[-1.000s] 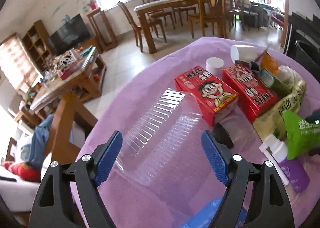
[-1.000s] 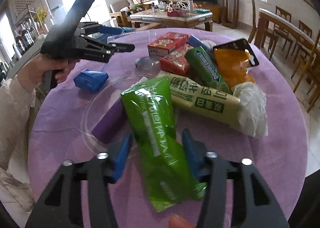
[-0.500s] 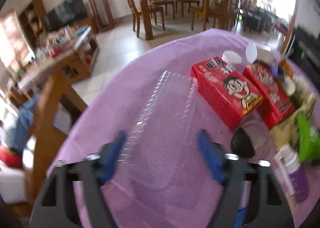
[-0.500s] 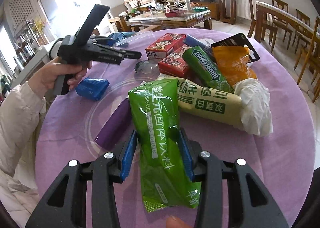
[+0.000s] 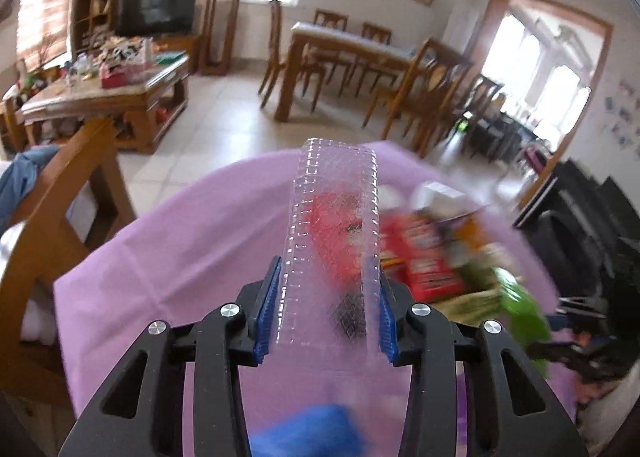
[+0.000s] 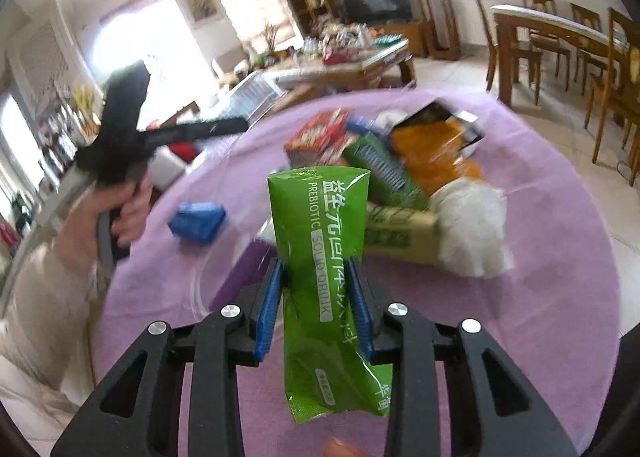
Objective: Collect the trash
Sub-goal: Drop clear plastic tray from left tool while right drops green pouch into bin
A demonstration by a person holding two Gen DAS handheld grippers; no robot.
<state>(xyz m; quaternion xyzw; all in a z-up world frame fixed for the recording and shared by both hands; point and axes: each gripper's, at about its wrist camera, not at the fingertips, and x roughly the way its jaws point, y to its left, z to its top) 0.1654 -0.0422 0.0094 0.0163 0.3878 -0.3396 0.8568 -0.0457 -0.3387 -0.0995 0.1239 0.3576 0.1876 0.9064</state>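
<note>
While the left hand-held gripper (image 5: 326, 313) has just closed on the clear tray (image 5: 334, 233), lifted over the desk (image 5: 192, 241), we should squeeze lightly. In the right view, the right hand-held gripper (image 6: 314, 303), just closed, pinches the green packet (image 6: 320, 241); lift it steadily.

The green packet (image 6: 320, 257) reads "PREBIOTIC" and "SOLID DRINK" in white letters running along its length, beside a line of large Chinese characters. Print on the red boxes (image 6: 320, 135) and other wrappers is too blurred to read.
</note>
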